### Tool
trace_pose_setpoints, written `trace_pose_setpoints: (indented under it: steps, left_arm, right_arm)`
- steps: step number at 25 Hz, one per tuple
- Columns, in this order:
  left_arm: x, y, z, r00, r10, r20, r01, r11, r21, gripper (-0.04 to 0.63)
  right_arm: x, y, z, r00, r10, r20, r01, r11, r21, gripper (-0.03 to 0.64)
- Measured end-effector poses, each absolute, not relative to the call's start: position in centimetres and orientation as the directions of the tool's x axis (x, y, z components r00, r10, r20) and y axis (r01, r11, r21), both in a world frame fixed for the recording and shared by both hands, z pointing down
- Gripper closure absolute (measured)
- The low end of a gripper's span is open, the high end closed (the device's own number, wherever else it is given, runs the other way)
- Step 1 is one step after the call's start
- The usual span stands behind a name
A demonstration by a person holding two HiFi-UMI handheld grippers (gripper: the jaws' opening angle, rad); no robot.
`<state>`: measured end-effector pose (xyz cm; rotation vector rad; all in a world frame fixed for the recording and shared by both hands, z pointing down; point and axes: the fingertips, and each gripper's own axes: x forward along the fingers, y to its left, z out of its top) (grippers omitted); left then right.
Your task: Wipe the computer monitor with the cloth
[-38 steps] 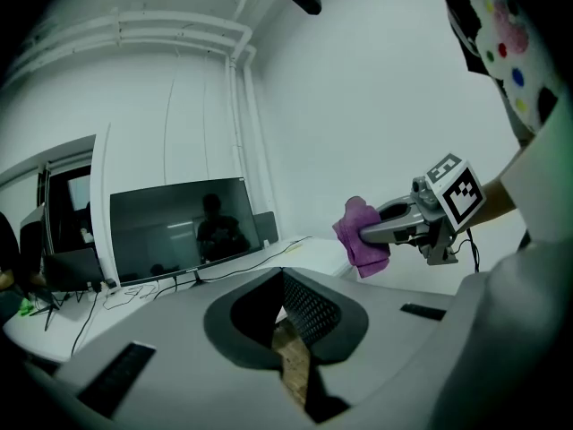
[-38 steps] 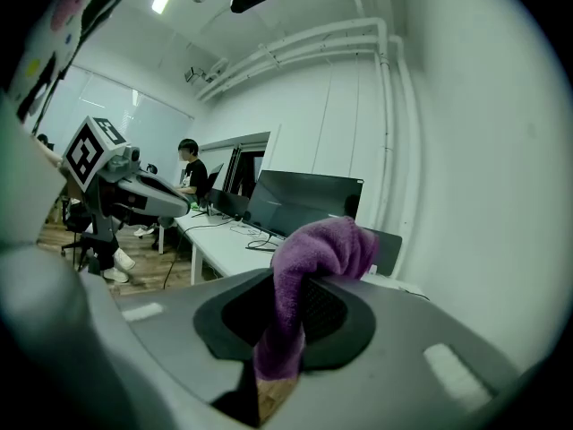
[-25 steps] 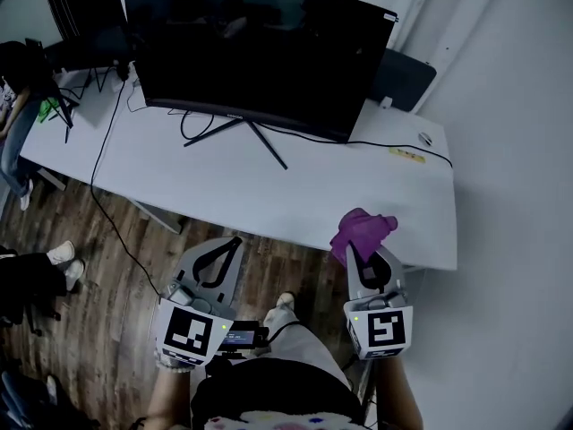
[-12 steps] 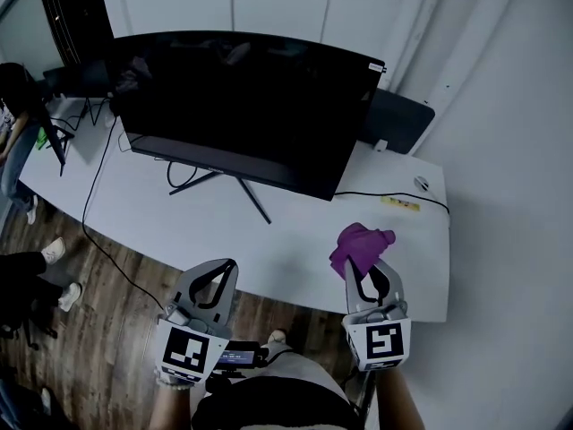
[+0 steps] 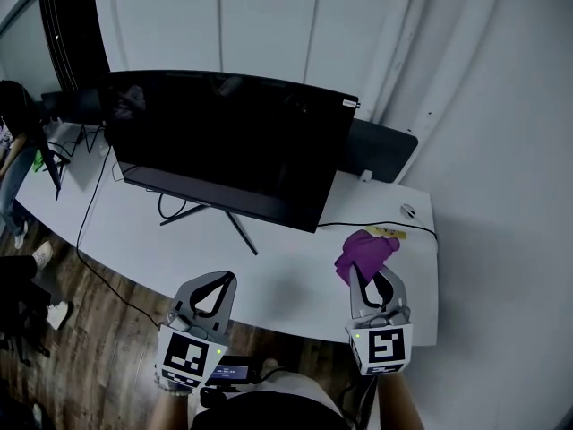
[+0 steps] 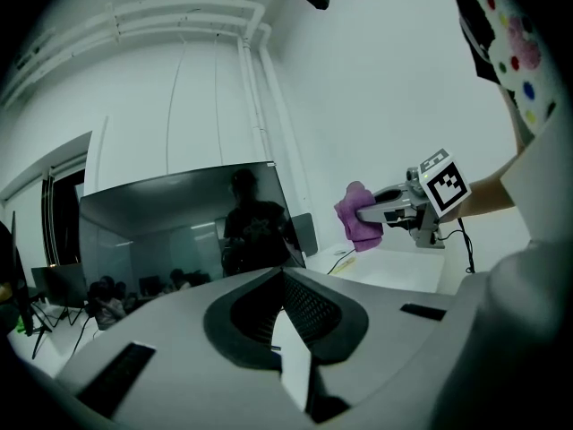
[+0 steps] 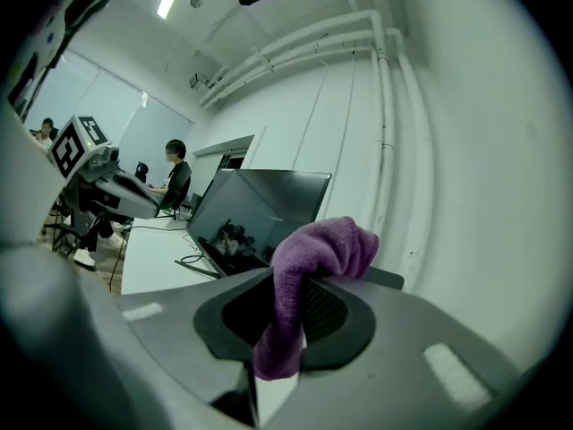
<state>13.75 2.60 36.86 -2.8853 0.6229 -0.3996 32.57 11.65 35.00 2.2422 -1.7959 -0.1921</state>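
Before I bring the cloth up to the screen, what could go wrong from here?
The right gripper pinches the purple cloth in a bunch, so the hard jaw tips may touch the monitor first. The monitor stands on a thin-legged stand; a firm push could rock it. A cable runs across the table near the cloth and might snag.

A long white desk [image 5: 295, 285] runs from the left edge to the centre right of the head view. A dark monitor [image 5: 224, 141] stands on it on thin black legs [image 5: 210, 215]. A black cable [image 5: 376, 225] trails rightward, near a small yellow item [image 5: 387, 232] and a small round object [image 5: 408, 210] by the far right corner.
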Motion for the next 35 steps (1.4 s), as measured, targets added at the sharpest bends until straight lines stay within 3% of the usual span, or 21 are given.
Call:
trace_pose_setpoints:
  steps: [16,35]
  left_arm:
    - [17.5,-0.4,34.0,0.898,-0.397,0.191,-0.344,-0.903,-0.258,0.589]
    - [16.5,-3.1,33.9,0.884,-0.428,0.191,-0.374,-0.89,-0.263,0.589]
  right_arm:
    - [38.2,6.7,26.0,0.253,-0.964,-0.085,-0.869,-0.265,0.417,0.548]
    - [42.1,-1.2,19.5,0.296,-0.947,-0.123,-0.81,-0.317,0.493,0.548]
